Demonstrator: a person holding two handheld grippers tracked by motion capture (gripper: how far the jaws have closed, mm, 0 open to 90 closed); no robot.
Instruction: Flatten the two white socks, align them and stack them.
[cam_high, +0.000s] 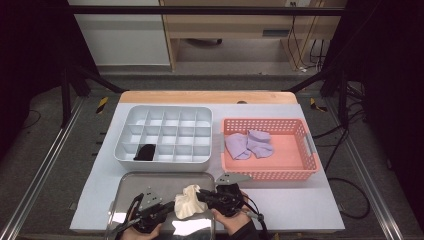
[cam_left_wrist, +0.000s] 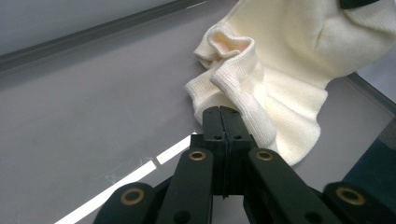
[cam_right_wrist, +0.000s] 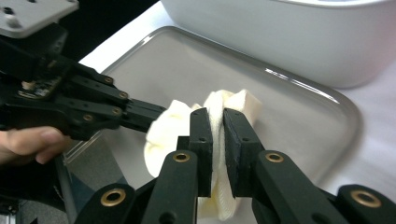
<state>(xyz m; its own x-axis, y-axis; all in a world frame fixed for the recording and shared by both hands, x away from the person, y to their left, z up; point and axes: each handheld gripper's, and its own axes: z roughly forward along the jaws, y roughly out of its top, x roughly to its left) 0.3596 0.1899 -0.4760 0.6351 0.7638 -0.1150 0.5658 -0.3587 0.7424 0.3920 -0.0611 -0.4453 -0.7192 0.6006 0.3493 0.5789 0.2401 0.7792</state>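
A cream sock (cam_high: 187, 202) (cam_left_wrist: 280, 70) (cam_right_wrist: 163, 135) hangs bunched just above a metal tray (cam_high: 150, 181) (cam_right_wrist: 289, 98) at the table's near edge. My right gripper (cam_high: 201, 195) (cam_right_wrist: 218, 119) comes in from the right and is shut on the sock, with cloth pinched between its pads. My left gripper (cam_high: 170, 206) (cam_left_wrist: 223, 112) (cam_right_wrist: 158, 114) reaches from the left with its jaws shut tight. Its tips rest against a folded edge of the sock, and no cloth is seen between them.
Behind the tray stands a white compartment box (cam_high: 167, 159) (cam_right_wrist: 280, 28) with a black item (cam_high: 146, 151) in a front-left cell. To its right is a pink basket (cam_high: 270, 175) holding two purple socks (cam_high: 247, 145). Bare tabletop lies right of the tray.
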